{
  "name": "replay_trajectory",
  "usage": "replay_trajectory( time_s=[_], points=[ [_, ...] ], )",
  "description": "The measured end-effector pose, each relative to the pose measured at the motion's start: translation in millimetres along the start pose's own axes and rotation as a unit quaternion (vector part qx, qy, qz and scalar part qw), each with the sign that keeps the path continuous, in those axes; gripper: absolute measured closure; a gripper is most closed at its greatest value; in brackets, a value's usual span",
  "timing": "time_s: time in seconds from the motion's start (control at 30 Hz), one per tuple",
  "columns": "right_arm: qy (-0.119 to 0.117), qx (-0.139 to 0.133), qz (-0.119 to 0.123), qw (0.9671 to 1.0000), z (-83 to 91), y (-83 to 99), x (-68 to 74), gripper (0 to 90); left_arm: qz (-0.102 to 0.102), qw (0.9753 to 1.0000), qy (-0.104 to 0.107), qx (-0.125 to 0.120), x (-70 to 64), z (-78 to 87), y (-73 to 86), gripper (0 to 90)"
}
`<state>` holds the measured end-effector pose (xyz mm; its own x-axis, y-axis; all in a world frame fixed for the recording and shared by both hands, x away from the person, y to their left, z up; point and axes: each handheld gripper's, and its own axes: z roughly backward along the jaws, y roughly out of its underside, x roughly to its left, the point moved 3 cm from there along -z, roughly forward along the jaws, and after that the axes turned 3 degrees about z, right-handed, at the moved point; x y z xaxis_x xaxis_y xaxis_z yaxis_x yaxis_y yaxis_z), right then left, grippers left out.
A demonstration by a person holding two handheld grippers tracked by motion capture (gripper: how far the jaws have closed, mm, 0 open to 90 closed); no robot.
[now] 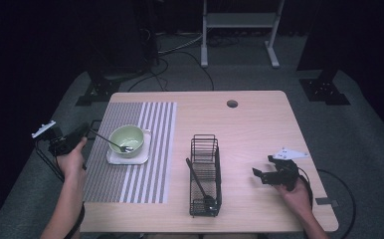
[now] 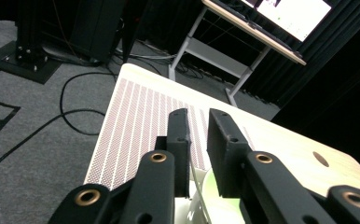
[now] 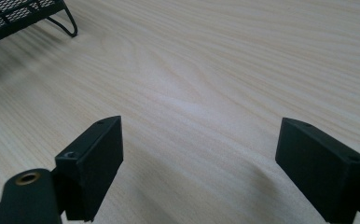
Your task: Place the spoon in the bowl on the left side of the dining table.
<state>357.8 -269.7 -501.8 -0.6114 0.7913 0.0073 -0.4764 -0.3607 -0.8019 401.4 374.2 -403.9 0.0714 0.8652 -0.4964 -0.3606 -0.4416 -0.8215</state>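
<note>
High view first: we've got the left gripper (image 1: 83, 131) out at the table's (image 1: 259, 124) left edge, pinching the handle end of a spoon (image 1: 111, 142). Spoon's bowl end sits inside the green bowl (image 1: 127, 139), handle slanting up and left over the rim to our jaws. Bowl stands on a white plate (image 1: 111, 158), and that's on the striped mat (image 1: 145, 119), left half of the table.

Left gripper (image 2: 198, 140) view: jaws nearly closed, just a narrow gap, w/ a thin pale shaft running up between them; bowl (image 2: 211, 196) and plate (image 2: 187, 210) directly below, mat (image 2: 136, 126) stretching away behind.

Over to the right gripper (image 1: 260, 174): near the table's right side, well apart from bowl and spoon, hand round it from below. Right gripper (image 3: 199, 163) view shows jaws spread wide, nothing btwn them, bare wood underneath, rack (image 3: 15, 14) corner top left.

Mid-table we see the black wire rack (image 1: 205, 174) w/ a dark ladle (image 1: 200, 186) lying in it, handle pointing up-left.
</note>
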Motion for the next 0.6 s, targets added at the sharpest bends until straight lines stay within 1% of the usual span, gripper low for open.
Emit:
replay_trajectory(
  time_s=[0.3, 0.57, 0.6],
  points=[
    [0.0, 0.0, 0.0, 1.0, 0.0, 0.0, 0.0, 14.0, 0.001, 1.0, -0.001, 0.002, 3.4, 1.3, 2.9, 75.5],
    [0.0, 0.0, 0.0, 1.0, 0.0, 0.0, 0.0, 14.0, -0.001, 1.0, 0.002, 0.008, 6.4, 2.1, 9.1, 72.9],
    [0.0, 0.001, 0.0, 1.0, 0.0, 0.0, 0.1, 14.0, -0.001, 0.9999, 0.003, 0.013, 6.6, 2.0, 11.2, 72.5]
  ],
)
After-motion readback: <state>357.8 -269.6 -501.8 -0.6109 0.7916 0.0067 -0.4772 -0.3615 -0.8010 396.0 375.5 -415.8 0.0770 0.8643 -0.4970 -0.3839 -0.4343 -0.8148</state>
